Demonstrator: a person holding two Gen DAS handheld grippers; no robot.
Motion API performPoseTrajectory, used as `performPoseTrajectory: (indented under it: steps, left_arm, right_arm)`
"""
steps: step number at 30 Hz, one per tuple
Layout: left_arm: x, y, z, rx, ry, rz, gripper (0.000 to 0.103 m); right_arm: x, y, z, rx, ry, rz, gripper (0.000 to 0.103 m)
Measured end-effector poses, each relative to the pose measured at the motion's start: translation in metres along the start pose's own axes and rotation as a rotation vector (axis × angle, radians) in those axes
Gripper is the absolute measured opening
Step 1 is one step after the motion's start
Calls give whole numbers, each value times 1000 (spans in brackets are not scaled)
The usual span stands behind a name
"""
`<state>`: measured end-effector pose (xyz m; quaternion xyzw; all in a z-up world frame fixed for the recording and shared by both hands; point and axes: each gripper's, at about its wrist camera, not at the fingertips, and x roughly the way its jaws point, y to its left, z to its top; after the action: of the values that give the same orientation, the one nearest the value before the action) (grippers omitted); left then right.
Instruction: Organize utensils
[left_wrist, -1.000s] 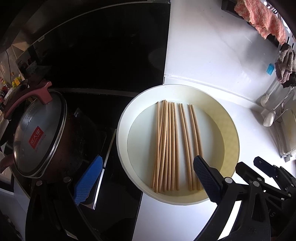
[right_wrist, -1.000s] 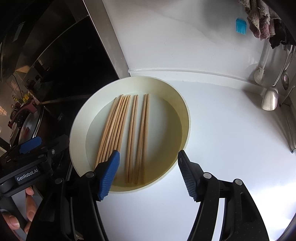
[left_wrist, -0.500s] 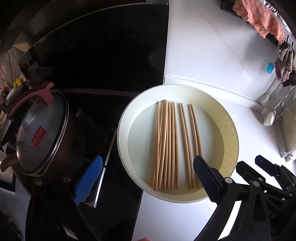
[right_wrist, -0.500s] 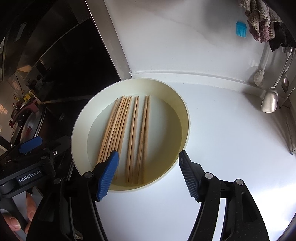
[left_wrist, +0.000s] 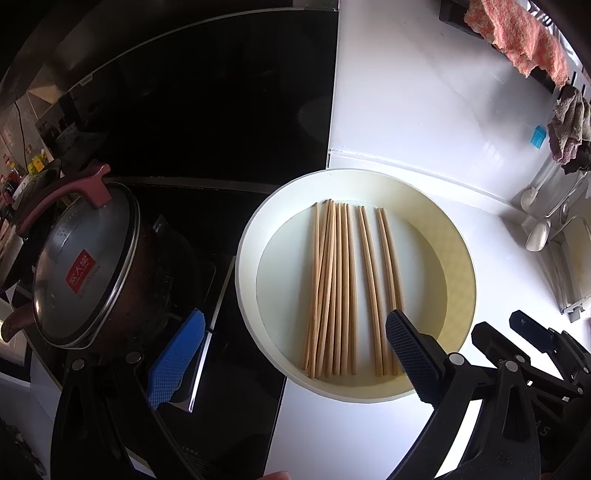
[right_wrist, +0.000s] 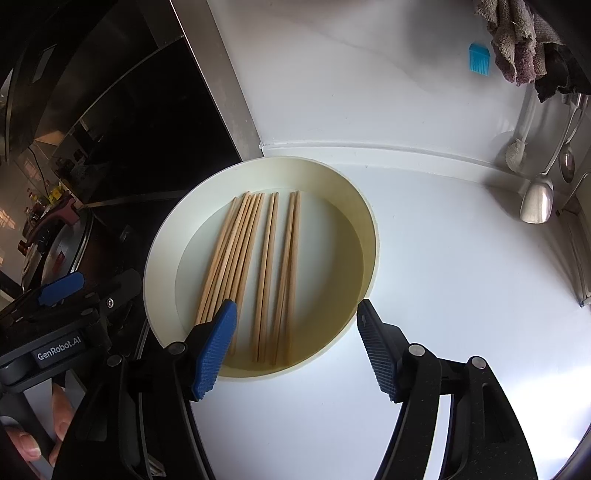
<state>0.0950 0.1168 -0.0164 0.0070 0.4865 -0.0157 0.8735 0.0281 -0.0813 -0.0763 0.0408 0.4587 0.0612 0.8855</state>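
Note:
Several wooden chopsticks lie side by side in a round cream plate on the white counter. They form a tight bunch on the left and two separate pairs on the right. My left gripper hovers open over the plate's near rim, its dark pad above the ends of the rightmost pair. My right gripper is also open over the near rim of the plate. Its blue pad sits above the ends of the bunch. Neither gripper holds anything.
A dark pot with a glass lid stands on the black cooktop left of the plate. Ladles and spoons, cloths and a blue brush hang on the white wall at the right. White counter stretches right of the plate.

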Motion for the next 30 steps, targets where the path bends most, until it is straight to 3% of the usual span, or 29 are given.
performPoseTrajectory:
  steps: [11,30]
  left_arm:
    - [-3,1,-1,12,-21,-2,97]
    - [1,6,0,-11,15,-2,97]
  right_arm:
    - [-1,1,0,1,-1,1,65]
    - [-1,1,-1,2,-2,1,65]
